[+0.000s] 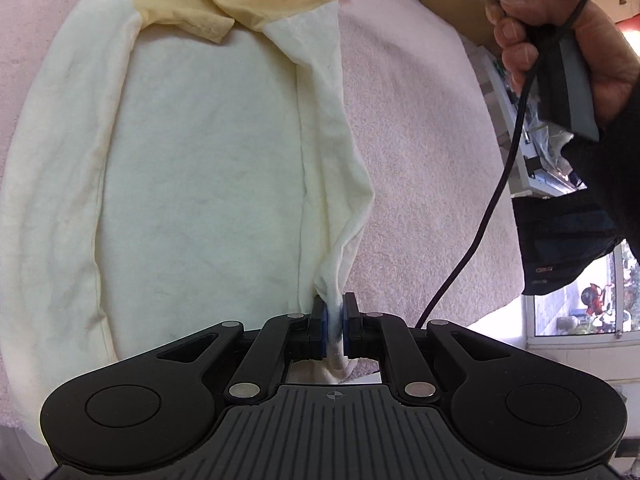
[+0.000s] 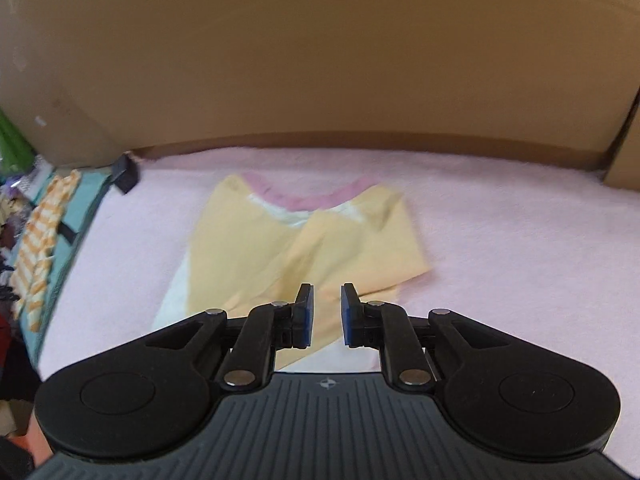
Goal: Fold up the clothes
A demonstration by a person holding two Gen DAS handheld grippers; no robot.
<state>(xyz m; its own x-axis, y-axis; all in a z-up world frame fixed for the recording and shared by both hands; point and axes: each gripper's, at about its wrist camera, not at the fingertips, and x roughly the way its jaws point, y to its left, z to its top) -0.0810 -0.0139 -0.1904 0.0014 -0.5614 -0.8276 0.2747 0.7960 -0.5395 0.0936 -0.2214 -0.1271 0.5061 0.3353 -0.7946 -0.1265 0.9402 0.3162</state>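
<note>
The left claw [image 1: 334,320] is clamped on the hem corner of the cream-and-yellow cotton shirt [image 1: 200,160], apparently mid side-fold, while the right claw [image 2: 327,312] hovers with its jaws apart, free to pinch the shoulder.

A cream shirt [image 1: 200,168] with yellow sleeves and pink collar is laid flat, both sides folded inward.

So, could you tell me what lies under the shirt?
The shirt lies on a pink blanket, visible all around it. Anything beneath the shirt's middle is covered.
</note>
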